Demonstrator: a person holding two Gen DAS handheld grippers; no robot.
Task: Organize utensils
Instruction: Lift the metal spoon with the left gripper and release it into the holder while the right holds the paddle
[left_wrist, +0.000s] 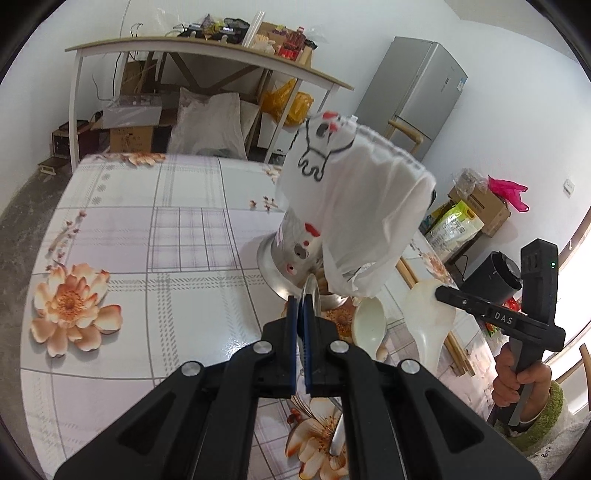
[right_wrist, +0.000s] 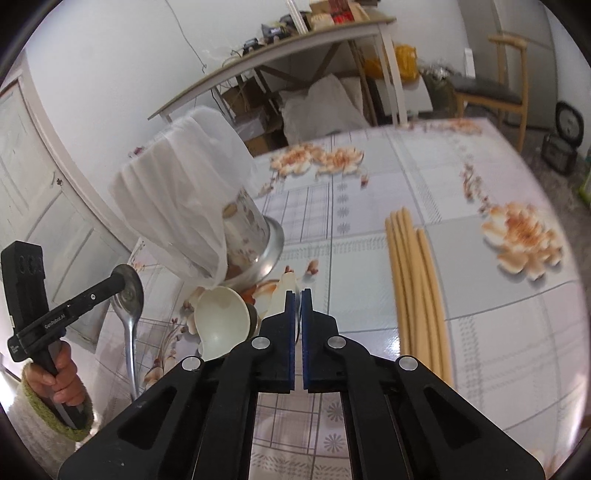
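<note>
My left gripper (left_wrist: 300, 301) is shut on a metal spoon (left_wrist: 312, 295), whose bowl sticks up past the pads while its handle hangs below. In the right wrist view the left gripper (right_wrist: 123, 280) holds the same spoon (right_wrist: 130, 295) above the table. A metal utensil holder (left_wrist: 291, 258) draped in a white plastic bag (left_wrist: 351, 206) stands just behind. My right gripper (right_wrist: 298, 293) is shut on a white rice paddle (left_wrist: 432, 321), which shows edge-on (right_wrist: 282, 291) beside its fingers. A white ceramic spoon (right_wrist: 221, 321) lies by the holder's base. Several chopsticks (right_wrist: 417, 288) lie to the right.
The floral tablecloth (left_wrist: 147, 240) covers the table. Behind it stand a cluttered side table (left_wrist: 207, 48), a grey fridge (left_wrist: 417, 92), cardboard boxes (left_wrist: 480, 206) and a wooden chair (right_wrist: 491, 88). A person's hand (left_wrist: 517, 380) in a green cuff grips the right tool.
</note>
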